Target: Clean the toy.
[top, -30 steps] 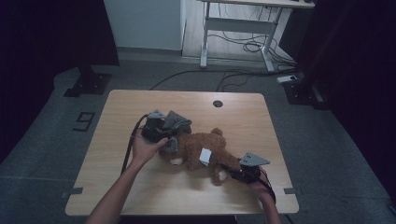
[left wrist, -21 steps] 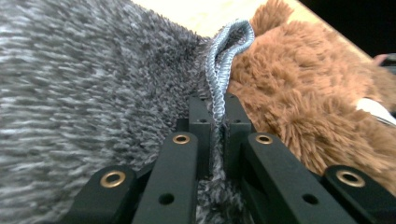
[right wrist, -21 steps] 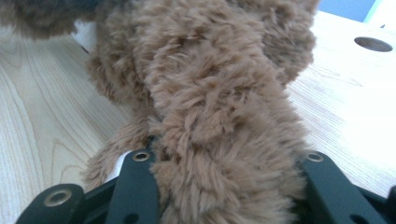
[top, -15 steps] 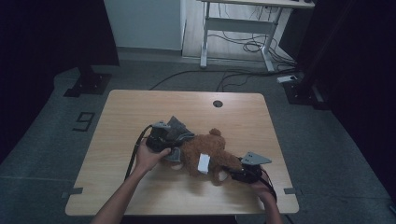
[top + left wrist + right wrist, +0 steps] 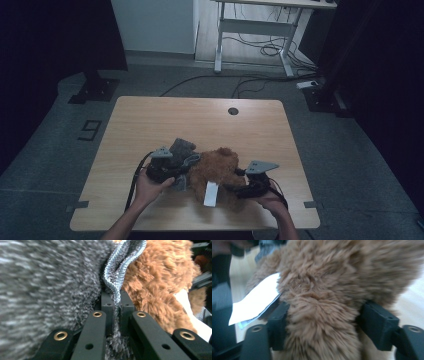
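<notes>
your left tool (image 5: 113,312) pinches the grey knit garment's (image 5: 47,282) ribbed hem. your right tool (image 5: 319,325) clamps the brown plush toy (image 5: 217,170), lying on the counter (image 5: 200,120) between both tools.

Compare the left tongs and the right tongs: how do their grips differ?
The left tongs are shut tight on the thin ribbed hem of the grey knit garment; the right tongs sit wide around a thick limb of the brown plush toy. Left pinches fabric; right brackets fur. Both are black and hand-held.
</notes>
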